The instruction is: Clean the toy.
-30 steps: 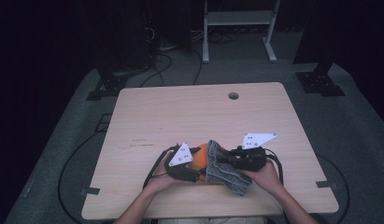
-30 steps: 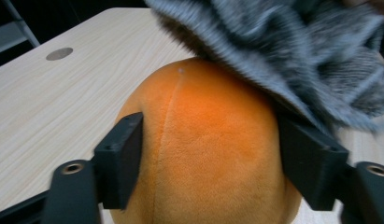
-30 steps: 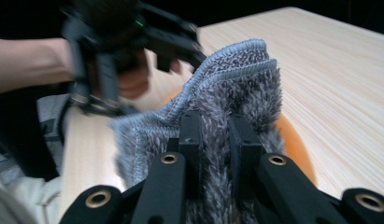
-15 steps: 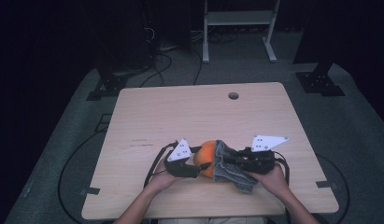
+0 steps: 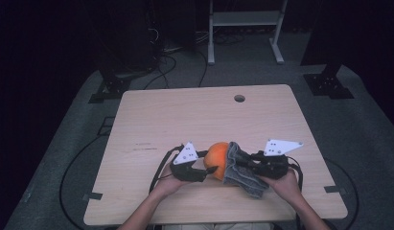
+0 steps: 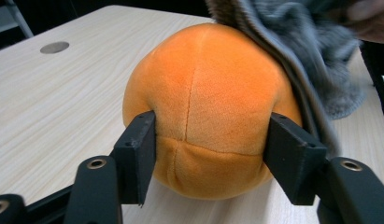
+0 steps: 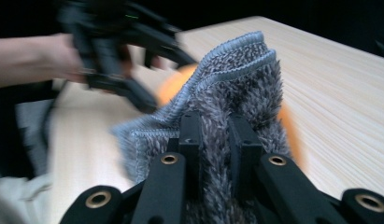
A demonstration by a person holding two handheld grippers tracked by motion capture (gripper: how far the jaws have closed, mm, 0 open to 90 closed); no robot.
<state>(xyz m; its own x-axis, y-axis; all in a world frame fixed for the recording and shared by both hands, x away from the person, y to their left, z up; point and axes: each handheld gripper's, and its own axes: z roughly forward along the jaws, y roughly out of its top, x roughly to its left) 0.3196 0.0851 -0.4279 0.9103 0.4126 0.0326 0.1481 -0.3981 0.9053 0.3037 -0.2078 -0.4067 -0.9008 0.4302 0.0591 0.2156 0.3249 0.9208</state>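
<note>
High view: a plush orange ball (image 5: pixel 217 159) rests on the wooden table (image 5: pixel 194 115), near its front edge and a little right of centre. The left gripper (image 5: pixel 204 168) meets the ball from the left; its jaws have just been closing, with the ball between them. The right gripper (image 5: pixel 240 165) comes from the right, jaws clamped on a grey towel (image 5: pixel 240 170) that lies against the ball's right side and trails toward the front edge. Most of the tabletop behind the ball lies open, up to a cable hole (image 5: pixel 239 98) near the far edge.

Left gripper view: the left gripper (image 6: pixel 210 144) holds the ball (image 6: pixel 203 102) at its lower half, one jaw pressed into each flank; the ball's underside touches the table (image 6: pixel 54 98). The towel (image 6: pixel 302 51) drapes over the ball's upper right. Bare tabletop stretches to the left.

Right gripper view: the right gripper (image 7: pixel 213 135) has its jaws drawn narrow, pinching a fold of the towel (image 7: pixel 236 79). Orange plush (image 7: pixel 173 86) shows just behind the cloth, with the left gripper (image 7: pixel 143 100) beyond it. Open tabletop (image 7: pixel 330 79) runs to the right.
</note>
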